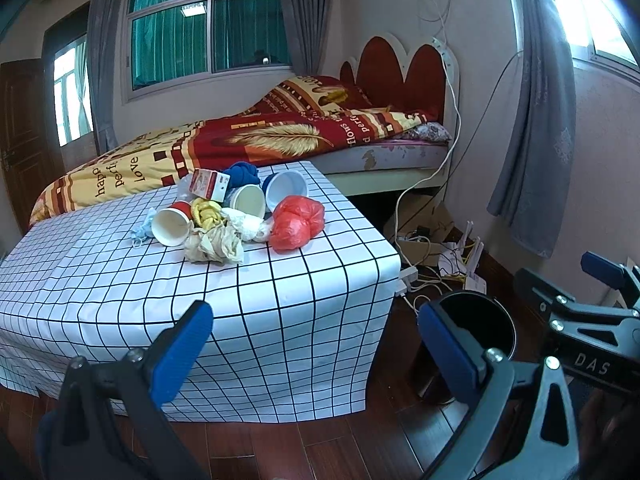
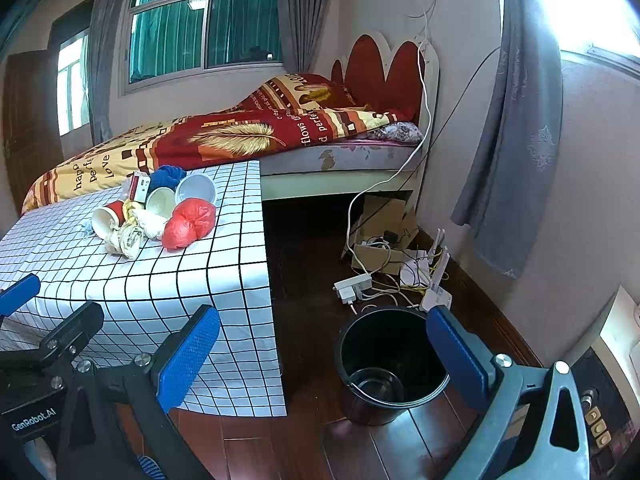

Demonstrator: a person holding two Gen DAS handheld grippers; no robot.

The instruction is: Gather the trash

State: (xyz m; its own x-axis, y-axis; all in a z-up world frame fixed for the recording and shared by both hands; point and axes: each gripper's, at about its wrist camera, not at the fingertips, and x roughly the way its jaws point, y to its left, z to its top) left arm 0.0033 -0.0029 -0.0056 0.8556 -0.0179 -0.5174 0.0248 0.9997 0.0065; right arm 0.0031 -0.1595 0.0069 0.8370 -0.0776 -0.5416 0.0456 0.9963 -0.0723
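A pile of trash lies on the checked tablecloth [image 1: 100,280]: a red plastic bag [image 1: 298,222], paper cups [image 1: 172,226], a white bowl [image 1: 286,188], crumpled beige paper [image 1: 216,246], a yellow wrapper [image 1: 205,212], a carton [image 1: 210,185] and a blue cloth [image 1: 242,174]. The pile shows in the right wrist view too, with the red bag [image 2: 188,222]. A black bin [image 2: 390,364] stands on the floor right of the table; its rim shows in the left wrist view [image 1: 480,320]. My left gripper [image 1: 316,344] is open and empty, short of the table. My right gripper [image 2: 324,348] is open and empty beside the bin.
A bed with a red and yellow quilt [image 1: 240,140] stands behind the table. A power strip [image 2: 352,286], cables, a router [image 2: 436,296] and a cardboard box [image 2: 380,256] lie on the wooden floor by the wall. Grey curtains [image 2: 516,120] hang at right.
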